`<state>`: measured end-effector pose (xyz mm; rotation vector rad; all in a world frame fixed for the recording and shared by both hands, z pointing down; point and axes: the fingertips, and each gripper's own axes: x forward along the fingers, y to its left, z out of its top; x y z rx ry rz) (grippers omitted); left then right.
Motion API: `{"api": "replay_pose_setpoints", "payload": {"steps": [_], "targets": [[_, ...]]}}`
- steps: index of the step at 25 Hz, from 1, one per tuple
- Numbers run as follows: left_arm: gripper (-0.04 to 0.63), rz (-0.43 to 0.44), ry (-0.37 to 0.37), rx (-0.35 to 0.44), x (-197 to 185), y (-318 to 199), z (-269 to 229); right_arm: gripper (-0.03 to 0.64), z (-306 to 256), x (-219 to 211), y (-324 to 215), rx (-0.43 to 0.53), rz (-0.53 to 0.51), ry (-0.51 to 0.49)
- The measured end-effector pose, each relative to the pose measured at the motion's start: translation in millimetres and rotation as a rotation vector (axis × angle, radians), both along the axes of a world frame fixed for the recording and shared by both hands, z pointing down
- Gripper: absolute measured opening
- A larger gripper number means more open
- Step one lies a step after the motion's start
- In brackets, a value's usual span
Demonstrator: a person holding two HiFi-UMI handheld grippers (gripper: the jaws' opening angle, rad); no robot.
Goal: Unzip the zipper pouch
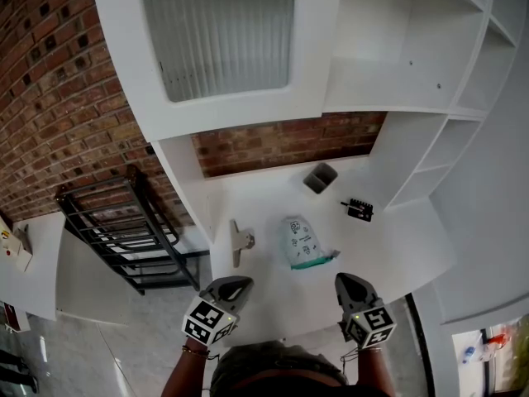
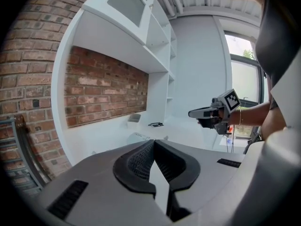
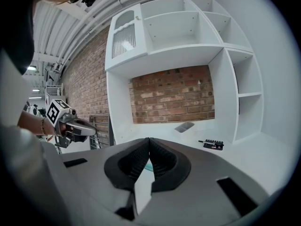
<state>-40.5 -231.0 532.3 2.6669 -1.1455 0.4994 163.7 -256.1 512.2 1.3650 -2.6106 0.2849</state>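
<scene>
The zipper pouch [image 1: 302, 242] is white with green print and a teal edge, and lies flat in the middle of the white desk [image 1: 273, 284]. A sliver of its teal edge [image 3: 146, 167] shows behind the jaws in the right gripper view. My left gripper [image 1: 240, 284] hovers over the desk's near edge, left of the pouch, shut and empty. My right gripper [image 1: 343, 279] hovers at the near edge to the pouch's right, also shut with nothing held. Both are short of the pouch and apart from it. In the left gripper view the pouch [image 2: 139, 136] is barely visible beyond the jaws.
A grey cup-like holder [image 1: 320, 177] lies at the back of the desk by the brick wall. A small black part [image 1: 358, 209] sits to the right, and a grey clip-like tool [image 1: 240, 241] to the left. White shelves [image 1: 430, 151] rise on the right; a black metal rack [image 1: 124, 230] stands left.
</scene>
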Motion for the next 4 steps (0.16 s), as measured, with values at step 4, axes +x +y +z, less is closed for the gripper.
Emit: {"api": "replay_pose_setpoints", "payload": {"steps": [4], "targets": [[0.003, 0.017, -0.009, 0.002, 3.4, 1.0, 2.1, 0.0, 3.7, 2.5, 1.0, -0.007, 0.011, 0.005]]}}
